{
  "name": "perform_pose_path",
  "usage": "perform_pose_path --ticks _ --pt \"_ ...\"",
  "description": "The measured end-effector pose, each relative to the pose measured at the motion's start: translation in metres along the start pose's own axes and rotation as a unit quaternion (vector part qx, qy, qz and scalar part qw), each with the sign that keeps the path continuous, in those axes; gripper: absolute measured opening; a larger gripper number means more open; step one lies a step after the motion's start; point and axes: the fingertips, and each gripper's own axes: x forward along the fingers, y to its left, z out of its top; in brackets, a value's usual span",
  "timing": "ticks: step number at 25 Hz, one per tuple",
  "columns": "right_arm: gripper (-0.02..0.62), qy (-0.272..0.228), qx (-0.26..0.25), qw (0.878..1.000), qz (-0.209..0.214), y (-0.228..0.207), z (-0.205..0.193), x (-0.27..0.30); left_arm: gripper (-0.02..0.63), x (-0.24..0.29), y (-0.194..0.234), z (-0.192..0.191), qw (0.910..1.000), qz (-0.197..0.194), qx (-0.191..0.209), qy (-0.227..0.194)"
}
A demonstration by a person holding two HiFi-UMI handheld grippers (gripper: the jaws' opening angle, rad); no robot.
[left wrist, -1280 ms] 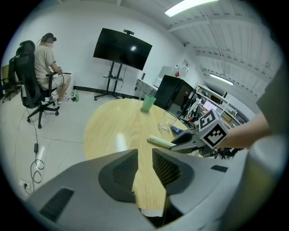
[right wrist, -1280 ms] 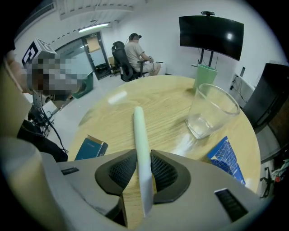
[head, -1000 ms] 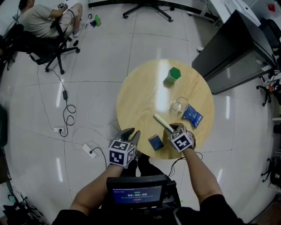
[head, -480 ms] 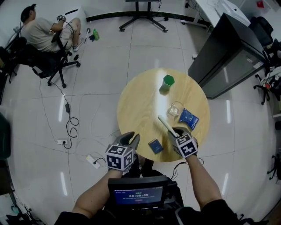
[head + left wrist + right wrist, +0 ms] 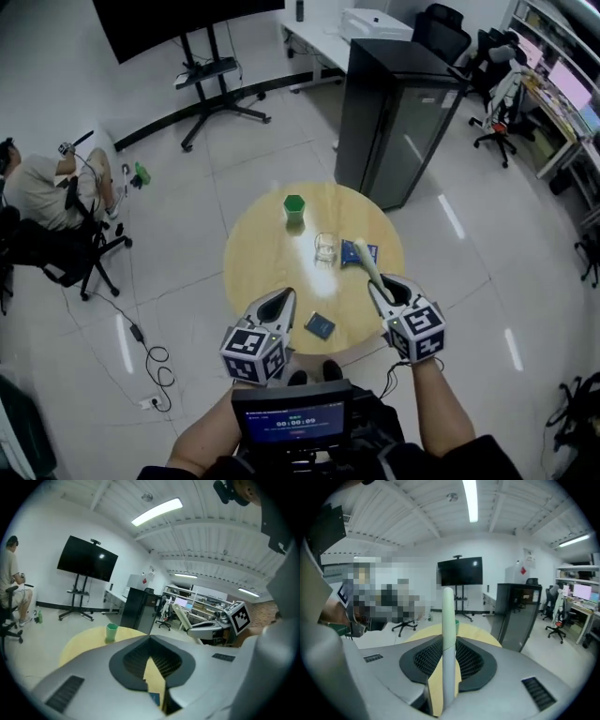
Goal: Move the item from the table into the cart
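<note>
My right gripper (image 5: 380,284) is shut on a pale, slim tube (image 5: 367,260), held above the near right edge of the round wooden table (image 5: 258,258). In the right gripper view the tube (image 5: 448,630) stands upright between the ribbed pads of the right gripper (image 5: 445,667). My left gripper (image 5: 281,298) hangs over the table's near left edge. Its jaws have just been closing and now meet with nothing between them, as the left gripper view shows for the left gripper (image 5: 150,638). On the table remain a green cup (image 5: 294,208), a glass (image 5: 325,247), a blue packet (image 5: 357,251) and a small blue box (image 5: 320,325).
A tall black cabinet (image 5: 394,112) stands just beyond the table. A screen on a stand (image 5: 211,66) is at the far left, and a seated person (image 5: 42,192) on an office chair is at the left. Cables (image 5: 155,361) lie on the floor.
Both grippers have risen from the table's near edge, the right one carrying the tube up. The left jaws have shut. The head view has tilted up and shows more of the room.
</note>
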Motion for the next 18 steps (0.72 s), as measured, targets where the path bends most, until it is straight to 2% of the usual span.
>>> perform_pose_path --ticks 4,6,8,13,18 --pt "0.072 -0.055 0.040 0.993 -0.093 0.012 0.007 -0.094 0.000 -0.019 -0.054 -0.003 0.9944 -0.095 0.046 0.009" --pt "0.072 -0.085 0.060 0.984 -0.142 0.021 0.002 -0.144 0.000 -0.031 -0.087 -0.006 0.9868 -0.145 0.072 0.006" --pt "0.072 -0.116 0.080 0.971 -0.191 0.022 -0.008 -0.203 0.000 -0.040 -0.135 -0.007 0.9757 -0.196 0.098 0.000" --pt "0.072 -0.174 0.105 0.929 -0.311 0.025 -0.055 -0.383 0.000 -0.061 -0.291 -0.034 0.9344 -0.307 0.180 -0.018" --pt "0.072 -0.190 0.123 0.877 -0.423 0.037 -0.144 -0.582 0.000 -0.097 -0.492 -0.092 0.8866 -0.416 0.203 -0.011"
